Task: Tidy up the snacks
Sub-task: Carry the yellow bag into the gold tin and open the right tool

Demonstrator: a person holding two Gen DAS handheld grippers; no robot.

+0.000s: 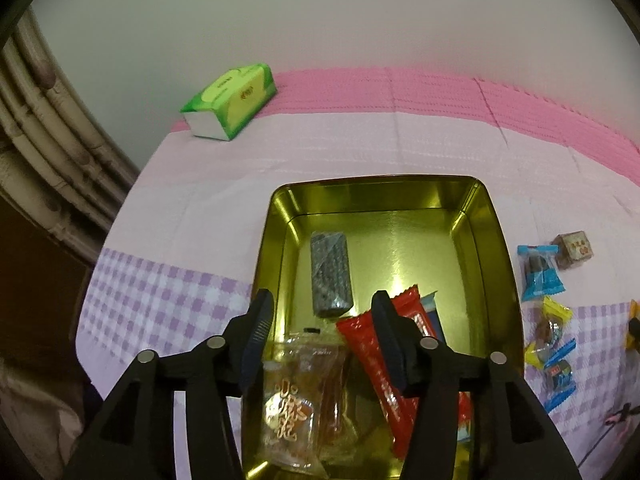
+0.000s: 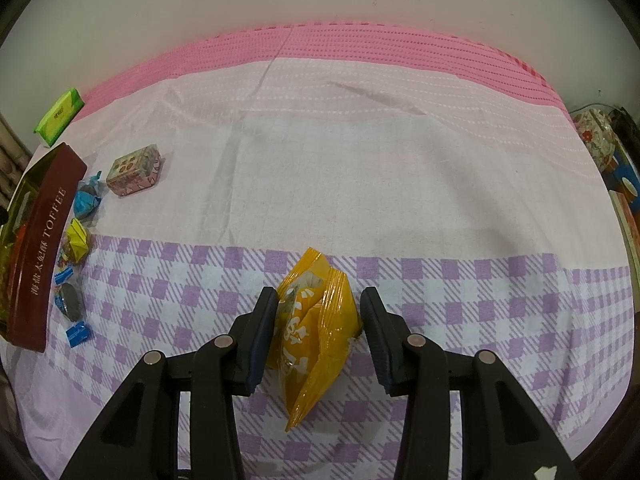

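Clear packet (image 1: 296, 408) inside tin (image 1: 496, 248), tablecloth (image 2: 360, 168)

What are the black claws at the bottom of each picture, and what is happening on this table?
They are two simple grippers, one in each of a person's hands, each with a camera that looks forward along its two fingers. One picture comes from the left gripper, the other from the right gripper.

The left one hangs over an open gold tin. Its jaws are open and hold nothing. In the tin lie a clear packet, a red packet and a grey bar.

The right one has an orange packet between its fingers, on the checked cloth. One finger touches it; the other seems apart, so no firm grip shows.

More small sweets wait beside the tin, with a little patterned box. A green tissue pack lies far back.
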